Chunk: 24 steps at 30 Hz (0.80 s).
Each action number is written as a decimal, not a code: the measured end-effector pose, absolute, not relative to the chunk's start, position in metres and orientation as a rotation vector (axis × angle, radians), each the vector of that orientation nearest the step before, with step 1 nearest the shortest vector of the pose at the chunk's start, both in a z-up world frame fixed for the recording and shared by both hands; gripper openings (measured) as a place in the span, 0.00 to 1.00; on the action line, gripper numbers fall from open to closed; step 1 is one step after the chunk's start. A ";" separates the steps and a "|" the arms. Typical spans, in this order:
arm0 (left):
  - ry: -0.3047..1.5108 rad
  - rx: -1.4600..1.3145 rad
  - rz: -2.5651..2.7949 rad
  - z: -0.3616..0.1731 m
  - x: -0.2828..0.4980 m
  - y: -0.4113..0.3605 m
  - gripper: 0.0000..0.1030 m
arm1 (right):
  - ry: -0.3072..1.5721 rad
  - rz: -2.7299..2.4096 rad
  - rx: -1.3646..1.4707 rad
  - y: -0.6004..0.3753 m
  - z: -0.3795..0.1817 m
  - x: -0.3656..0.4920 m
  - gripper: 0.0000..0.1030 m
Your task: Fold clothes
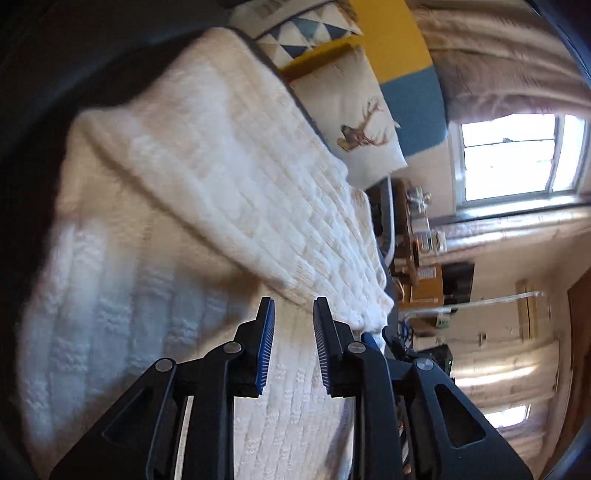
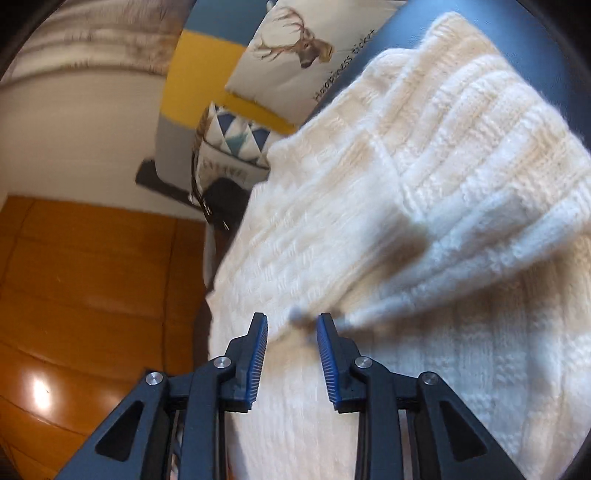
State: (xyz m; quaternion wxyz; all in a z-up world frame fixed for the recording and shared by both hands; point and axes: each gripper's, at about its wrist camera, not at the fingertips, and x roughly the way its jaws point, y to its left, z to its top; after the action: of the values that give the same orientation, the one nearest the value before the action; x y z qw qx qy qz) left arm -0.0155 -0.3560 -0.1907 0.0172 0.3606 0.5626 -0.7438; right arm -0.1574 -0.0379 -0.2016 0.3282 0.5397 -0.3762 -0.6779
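A cream knitted sweater [image 1: 184, 184] lies spread on a dark surface, with a folded sleeve lying across its body. In the right wrist view the same sweater [image 2: 406, 184] fills the middle and right, its sleeve cuff just ahead of the fingertips. My left gripper [image 1: 293, 301] hovers over the knit near the sleeve's end, its blue-padded jaws apart and nothing pinched between them. My right gripper [image 2: 292, 316] also stands open just above the fabric, with the sweater's edge under its tips. Both views are tilted and somewhat blurred.
A deer-print pillow [image 1: 364, 125] [image 2: 295, 44] and a triangle-pattern pillow [image 1: 303, 33] [image 2: 236, 136] lie beyond the sweater. Orange wooden floor [image 2: 92, 277] lies past the sweater's left edge. A bright window [image 1: 517, 158] and cluttered shelves [image 1: 417, 258] are at the right.
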 end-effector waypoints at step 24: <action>1.671 0.704 -2.169 -0.172 0.015 -0.387 0.08 | -0.570 -2.171 1.314 -0.074 -0.155 -0.148 0.07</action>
State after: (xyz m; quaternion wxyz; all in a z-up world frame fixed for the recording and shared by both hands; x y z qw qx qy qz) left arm 0.0147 -0.3875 -0.1724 0.1565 0.2459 0.5838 -0.7577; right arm -0.1482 -0.0744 -0.1552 0.2670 0.4870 -0.2113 -0.8043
